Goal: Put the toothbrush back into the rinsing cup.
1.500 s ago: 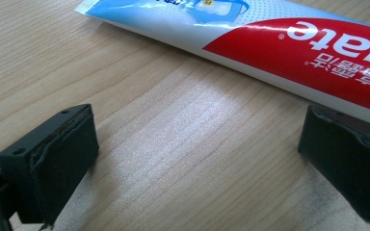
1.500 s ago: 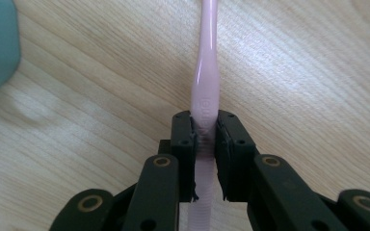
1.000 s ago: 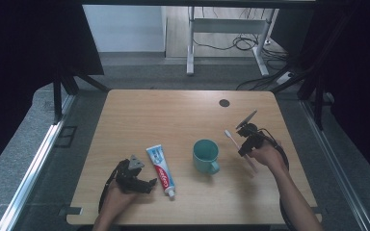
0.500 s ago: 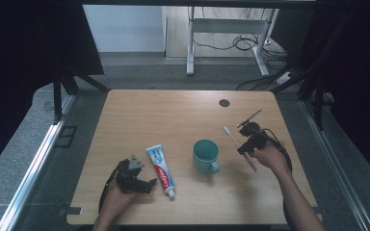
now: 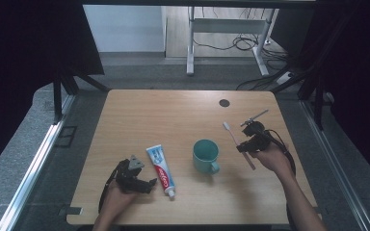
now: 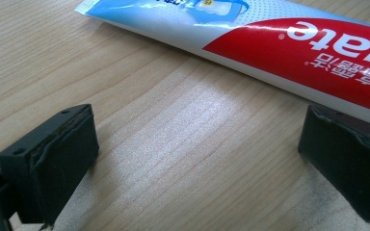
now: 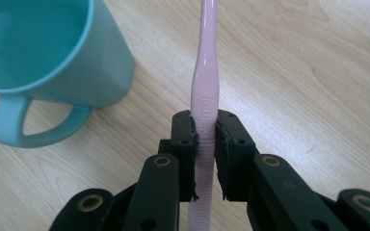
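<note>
A pink toothbrush point(image 7: 205, 96) is pinched by its handle in my right gripper point(image 7: 205, 132), which is shut on it. From above, that toothbrush point(image 5: 234, 139) hangs off the table, bristle end pointing away, just right of the teal mug point(image 5: 205, 155). In the right gripper view the mug point(image 7: 53, 53) stands upright at the upper left, handle toward me. My left gripper point(image 5: 147, 184) rests on the table at the front left, jaws spread with bare wood between them. The red, white and blue toothpaste tube point(image 6: 289, 43) lies flat just beyond its fingertips point(image 6: 53, 163).
The wooden table point(image 5: 164, 115) has a small dark round hole cover point(image 5: 224, 102) near the far right. A metal desk frame and cables point(image 5: 221, 33) stand on the floor beyond the far edge. Dark curtains flank both sides.
My right gripper has lifted the toothbrush a little and carried it slightly toward the mug. The left gripper has stayed where it was.
</note>
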### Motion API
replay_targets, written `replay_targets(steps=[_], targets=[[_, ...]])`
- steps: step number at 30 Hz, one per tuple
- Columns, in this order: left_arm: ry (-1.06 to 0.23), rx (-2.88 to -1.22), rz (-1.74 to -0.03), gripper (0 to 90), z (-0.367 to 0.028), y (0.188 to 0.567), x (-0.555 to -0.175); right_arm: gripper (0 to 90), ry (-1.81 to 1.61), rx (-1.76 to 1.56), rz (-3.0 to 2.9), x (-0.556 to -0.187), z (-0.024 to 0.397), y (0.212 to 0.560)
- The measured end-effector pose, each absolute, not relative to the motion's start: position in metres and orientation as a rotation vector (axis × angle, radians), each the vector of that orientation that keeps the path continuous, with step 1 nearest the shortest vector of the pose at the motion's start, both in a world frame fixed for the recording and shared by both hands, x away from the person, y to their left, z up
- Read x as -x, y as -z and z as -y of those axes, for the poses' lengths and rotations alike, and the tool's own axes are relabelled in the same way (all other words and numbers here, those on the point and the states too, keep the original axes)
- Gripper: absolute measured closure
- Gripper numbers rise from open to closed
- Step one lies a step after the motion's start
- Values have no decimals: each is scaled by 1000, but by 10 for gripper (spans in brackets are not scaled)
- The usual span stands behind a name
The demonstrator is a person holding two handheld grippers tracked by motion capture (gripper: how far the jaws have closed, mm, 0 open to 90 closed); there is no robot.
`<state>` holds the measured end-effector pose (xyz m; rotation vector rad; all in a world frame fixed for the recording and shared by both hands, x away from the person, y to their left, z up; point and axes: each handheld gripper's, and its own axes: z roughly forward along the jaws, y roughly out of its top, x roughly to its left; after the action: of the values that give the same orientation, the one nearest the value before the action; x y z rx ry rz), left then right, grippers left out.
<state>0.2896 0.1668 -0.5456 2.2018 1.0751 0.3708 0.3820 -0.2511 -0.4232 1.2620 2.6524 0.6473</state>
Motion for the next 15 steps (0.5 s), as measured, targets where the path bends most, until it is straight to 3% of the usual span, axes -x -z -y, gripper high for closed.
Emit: replay_targets(steps=[15], targets=[[-373, -2194, -1078, 1, -166, 546, -290, 782, -835, -1156, -2569, -367, 244, 405]])
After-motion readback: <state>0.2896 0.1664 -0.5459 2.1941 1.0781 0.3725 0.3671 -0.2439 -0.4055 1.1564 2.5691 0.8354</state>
